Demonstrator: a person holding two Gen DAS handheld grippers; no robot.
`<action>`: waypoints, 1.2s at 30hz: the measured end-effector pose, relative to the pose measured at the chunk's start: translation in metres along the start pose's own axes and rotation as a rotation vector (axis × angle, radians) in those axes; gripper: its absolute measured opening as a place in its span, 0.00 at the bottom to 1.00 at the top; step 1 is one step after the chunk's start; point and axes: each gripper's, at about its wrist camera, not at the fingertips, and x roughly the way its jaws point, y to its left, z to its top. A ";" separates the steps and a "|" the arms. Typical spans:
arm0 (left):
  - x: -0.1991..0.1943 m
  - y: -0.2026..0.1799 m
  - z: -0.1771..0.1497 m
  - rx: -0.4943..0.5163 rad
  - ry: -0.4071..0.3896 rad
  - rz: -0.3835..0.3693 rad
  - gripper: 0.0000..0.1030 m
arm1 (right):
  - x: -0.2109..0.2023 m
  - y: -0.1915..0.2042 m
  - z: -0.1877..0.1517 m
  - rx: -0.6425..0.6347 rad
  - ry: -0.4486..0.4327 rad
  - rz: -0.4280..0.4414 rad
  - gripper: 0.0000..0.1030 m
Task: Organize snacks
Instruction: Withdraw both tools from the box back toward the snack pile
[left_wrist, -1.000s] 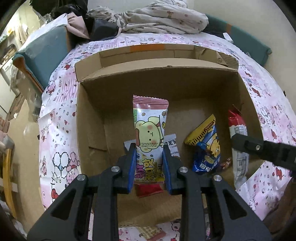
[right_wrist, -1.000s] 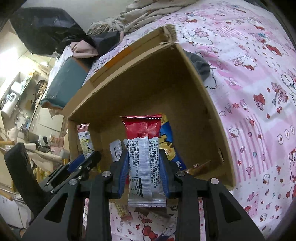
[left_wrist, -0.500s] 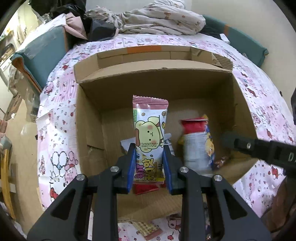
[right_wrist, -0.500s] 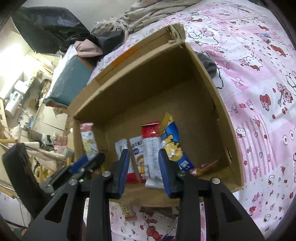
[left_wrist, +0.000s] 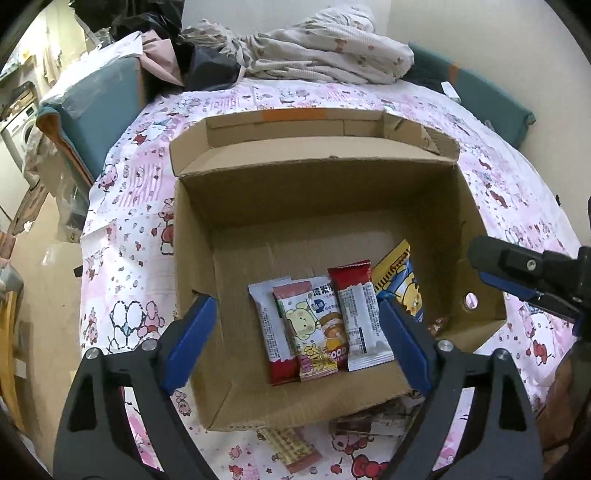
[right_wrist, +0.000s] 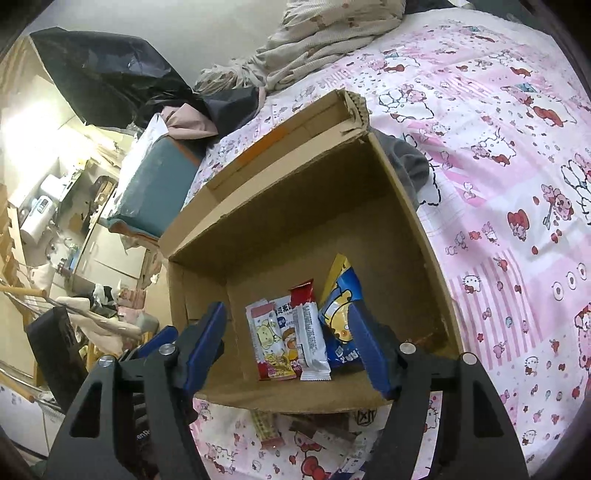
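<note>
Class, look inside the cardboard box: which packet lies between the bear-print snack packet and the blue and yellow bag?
A red-topped white packet lies between the bear-print packet and the blue and yellow bag, overlapping both; the left wrist view shows it best.

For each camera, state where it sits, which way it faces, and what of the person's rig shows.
Left wrist: on the left gripper, looking down into the cardboard box; the right gripper intrudes at right.
Right wrist: on the right gripper, looking into the box from its right side; the left gripper shows at lower left.
Shared: the box and its snack packets, both grippers open.
</note>
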 end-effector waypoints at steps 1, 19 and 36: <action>-0.003 0.001 0.000 0.004 -0.006 -0.003 0.85 | -0.002 -0.001 -0.001 0.002 -0.002 0.000 0.69; -0.043 0.032 -0.012 -0.133 -0.025 0.006 0.89 | -0.051 0.008 -0.033 -0.045 -0.042 -0.054 0.86; 0.005 0.074 -0.101 -0.428 0.277 0.040 0.72 | -0.049 -0.031 -0.085 0.131 0.093 -0.071 0.86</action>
